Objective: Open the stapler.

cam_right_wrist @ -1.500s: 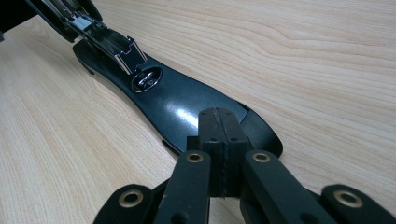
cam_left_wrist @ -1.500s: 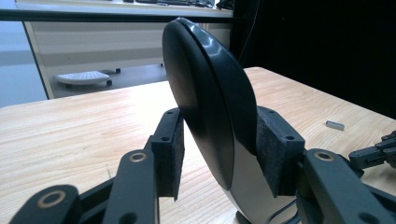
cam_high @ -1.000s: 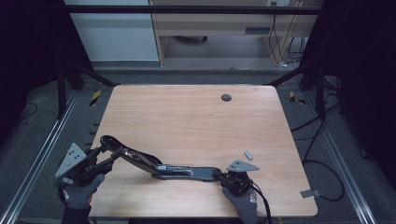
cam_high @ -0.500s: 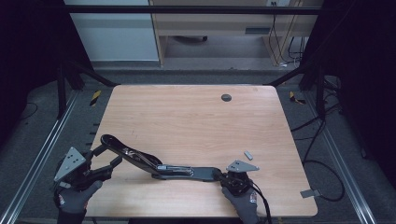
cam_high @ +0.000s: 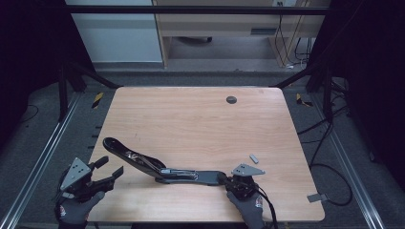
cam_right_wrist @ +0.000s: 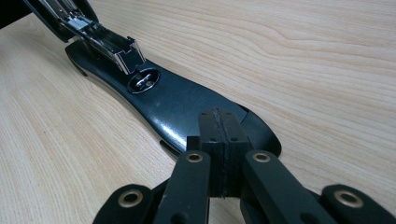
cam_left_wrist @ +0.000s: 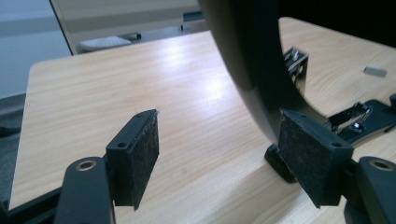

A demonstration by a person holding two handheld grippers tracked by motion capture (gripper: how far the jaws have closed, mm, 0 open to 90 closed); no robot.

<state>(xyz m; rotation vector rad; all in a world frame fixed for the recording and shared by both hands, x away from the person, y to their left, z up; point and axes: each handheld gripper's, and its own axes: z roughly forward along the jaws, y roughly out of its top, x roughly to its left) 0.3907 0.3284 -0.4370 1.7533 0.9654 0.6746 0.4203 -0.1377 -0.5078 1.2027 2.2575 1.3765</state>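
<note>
A black stapler (cam_high: pixel 162 169) lies swung open on the wooden table (cam_high: pixel 200 129), its top arm (cam_high: pixel 114 145) reaching toward the left. My left gripper (cam_high: pixel 111 167) hovers just off that arm's end at the table's near left corner. It is open, and its jaws have just been opening. In the left gripper view the curved arm (cam_left_wrist: pixel 252 56) rises just beyond the right pad (cam_left_wrist: pixel 308 161), with nothing between the pads of the left gripper (cam_left_wrist: pixel 217 154). My right gripper (cam_right_wrist: pixel 219 126) is shut, pads together, its tips resting on the front end of the stapler base (cam_right_wrist: pixel 182 107). The metal magazine (cam_right_wrist: pixel 100 39) stands open behind.
A small grey metal piece (cam_high: pixel 253 158) lies on the table right of the stapler. A dark round grommet (cam_high: pixel 231 99) sits near the far edge. Cables (cam_high: pixel 329 143) and a grey scrap (cam_high: pixel 317 196) lie on the floor at the right.
My left gripper opened, let go of the stapler's top arm and drew back toward the near left corner. The stapler and the right gripper stayed put.
</note>
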